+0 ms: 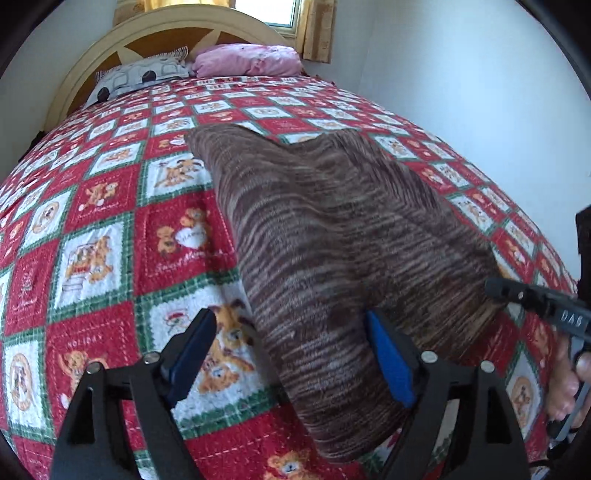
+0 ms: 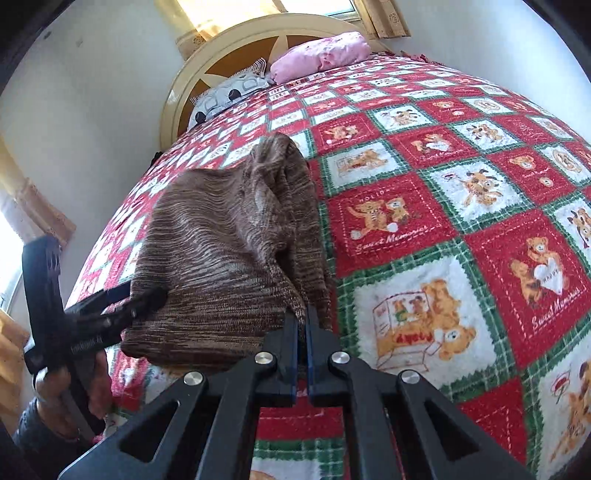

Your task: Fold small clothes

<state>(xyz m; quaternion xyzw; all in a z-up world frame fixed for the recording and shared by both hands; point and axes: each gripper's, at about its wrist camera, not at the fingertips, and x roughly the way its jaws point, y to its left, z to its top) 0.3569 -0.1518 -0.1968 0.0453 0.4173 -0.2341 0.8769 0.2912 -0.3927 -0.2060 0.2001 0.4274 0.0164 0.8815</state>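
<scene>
Two grippers, one garment. Left gripper [image 1: 291, 354]: blue-padded jaws spread wide, the near end of the brown knit garment [image 1: 332, 236] lying between them; the right-hand pad sits against the cloth, the left-hand pad stands clear of it over the quilt, so nothing is pinched. Right gripper [image 2: 303, 332]: jaws drawn together, clamped on a corner of the same garment, which rises from the tips toward 11 o'clock in its own view. The right tool also shows at 3 o'clock in the left view, with the fingers [image 1: 565, 380] of the hand that carries it below. The left tool appears at 9 o'clock in the right view, just beside the garment's edge, with a hand [image 2: 59, 391] on its handle. Garment: striped brown, partly lifted and bunched, resting on the red, green and white teddy-bear quilt [image 2: 443, 240]. Beyond, at 12 o'clock: pink pillow [image 1: 247, 61], grey patterned pillow [image 1: 144, 75], cream arched headboard [image 1: 177, 22], curtained window.
</scene>
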